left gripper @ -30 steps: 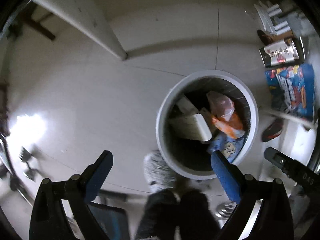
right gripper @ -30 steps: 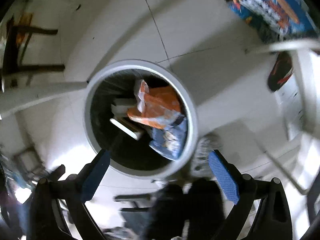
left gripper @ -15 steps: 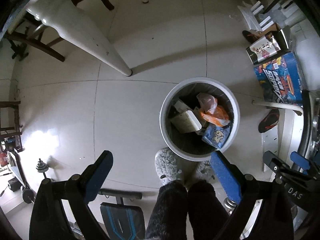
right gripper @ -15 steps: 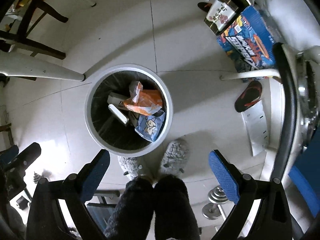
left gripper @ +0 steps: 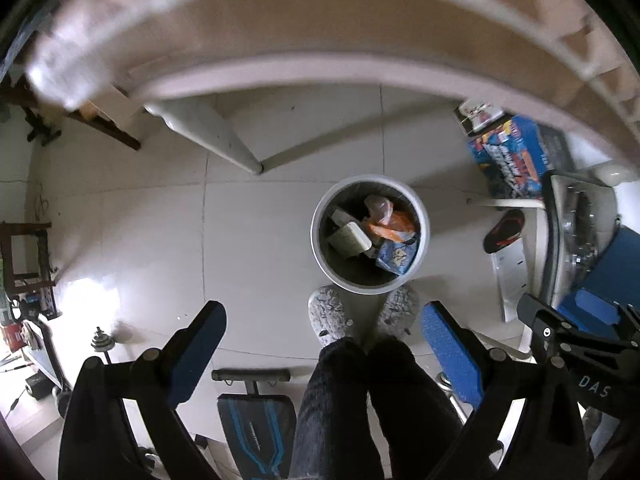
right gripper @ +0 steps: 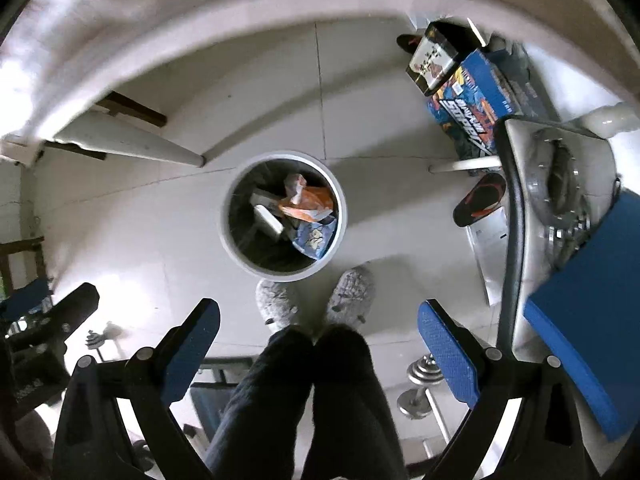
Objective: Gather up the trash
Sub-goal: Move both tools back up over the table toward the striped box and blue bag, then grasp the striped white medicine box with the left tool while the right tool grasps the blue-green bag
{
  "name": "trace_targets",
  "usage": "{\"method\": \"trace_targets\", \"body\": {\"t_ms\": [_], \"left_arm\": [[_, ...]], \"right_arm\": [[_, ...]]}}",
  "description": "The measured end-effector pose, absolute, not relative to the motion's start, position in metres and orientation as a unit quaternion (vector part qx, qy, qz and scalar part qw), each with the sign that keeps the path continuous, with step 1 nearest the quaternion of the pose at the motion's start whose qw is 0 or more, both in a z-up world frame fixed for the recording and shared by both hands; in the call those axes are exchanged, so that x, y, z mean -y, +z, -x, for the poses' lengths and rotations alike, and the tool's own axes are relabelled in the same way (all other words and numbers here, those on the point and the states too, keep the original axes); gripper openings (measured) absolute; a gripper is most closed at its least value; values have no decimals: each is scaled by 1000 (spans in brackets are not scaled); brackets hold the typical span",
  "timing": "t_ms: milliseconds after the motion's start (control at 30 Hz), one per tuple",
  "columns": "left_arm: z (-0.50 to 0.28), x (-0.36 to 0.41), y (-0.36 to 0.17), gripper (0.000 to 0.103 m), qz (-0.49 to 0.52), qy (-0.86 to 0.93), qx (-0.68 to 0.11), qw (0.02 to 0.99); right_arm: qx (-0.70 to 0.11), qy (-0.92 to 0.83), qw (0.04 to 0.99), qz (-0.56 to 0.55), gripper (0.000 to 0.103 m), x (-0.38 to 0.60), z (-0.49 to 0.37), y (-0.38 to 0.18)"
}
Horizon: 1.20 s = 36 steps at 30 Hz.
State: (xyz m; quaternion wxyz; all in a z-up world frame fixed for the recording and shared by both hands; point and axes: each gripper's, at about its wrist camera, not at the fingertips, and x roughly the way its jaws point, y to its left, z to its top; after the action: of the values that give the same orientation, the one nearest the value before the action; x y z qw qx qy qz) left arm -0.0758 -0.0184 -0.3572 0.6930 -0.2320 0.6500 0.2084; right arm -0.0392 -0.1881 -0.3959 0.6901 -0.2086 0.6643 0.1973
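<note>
Pale tiled floor [left gripper: 152,220] under white table rim [left gripper: 320,36] | round trash bin [left gripper: 320,240] near person's 2 grey slippers [left gripper: 326,316], holding orange bag [left gripper: 394,226], blue wrapper [left gripper: 396,256], white box [left gripper: 352,238] | left gripper [left gripper: 320,344] spread wide, holding nothing | right gripper [right gripper: 318,344] spread wide, holding nothing

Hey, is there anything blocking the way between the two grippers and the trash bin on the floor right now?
Nothing visible does. Both the left gripper and the right gripper are open and empty, high above the trash bin. Only air lies between. The person's slippers stand beside the bin, not over it.
</note>
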Motion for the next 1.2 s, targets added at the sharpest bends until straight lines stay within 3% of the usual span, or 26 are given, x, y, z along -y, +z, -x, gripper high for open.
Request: {"method": "trace_targets", "body": {"t_ms": [367, 567, 867, 1200], "left_arm": [[69, -10, -221, 100, 218, 239, -588, 741], [6, -35, -170, 100, 220, 266, -543, 766], [-187, -72, -159, 100, 94, 261, -546, 791], [-420, -106, -194, 100, -83, 207, -598, 770]], "right_arm": [[-637, 220, 725, 139, 100, 174, 42, -236], [-615, 220, 751, 93, 100, 155, -16, -172], [-587, 205, 767, 161, 100, 109, -221, -100], [-593, 185, 702, 349, 100, 24, -495, -112]]}}
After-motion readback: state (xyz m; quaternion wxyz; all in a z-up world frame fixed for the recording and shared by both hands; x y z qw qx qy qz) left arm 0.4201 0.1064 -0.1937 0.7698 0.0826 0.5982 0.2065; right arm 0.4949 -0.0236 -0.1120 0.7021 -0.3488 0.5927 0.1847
